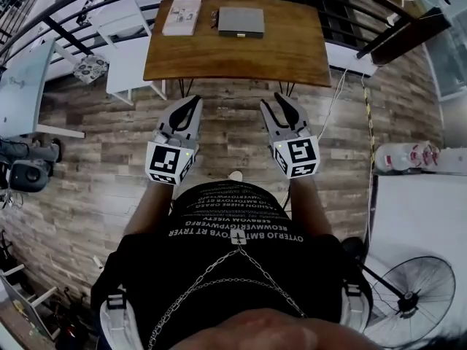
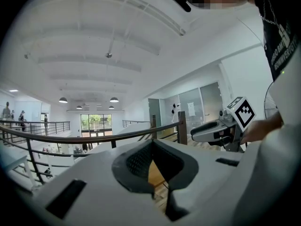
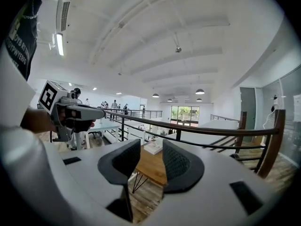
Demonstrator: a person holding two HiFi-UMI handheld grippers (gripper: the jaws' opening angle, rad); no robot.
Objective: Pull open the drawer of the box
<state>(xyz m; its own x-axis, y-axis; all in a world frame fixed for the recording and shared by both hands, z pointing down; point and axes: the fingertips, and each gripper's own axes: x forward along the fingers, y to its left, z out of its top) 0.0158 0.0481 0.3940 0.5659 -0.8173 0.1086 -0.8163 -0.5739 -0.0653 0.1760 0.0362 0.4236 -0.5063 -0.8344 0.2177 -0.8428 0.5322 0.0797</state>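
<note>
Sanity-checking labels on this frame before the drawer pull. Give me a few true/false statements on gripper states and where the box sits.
1. Both grippers hang over the wooden floor, short of the table. True.
2. The right gripper is clamped on the grey box. False: its jaws stand apart with nothing between them, and the box is well ahead of it.
3. The left gripper has its jaw tips together and holds nothing. True.
4. The grey box sits on the floor. False: it lies on the table, at the far edge, beside a pale flat item.
</note>
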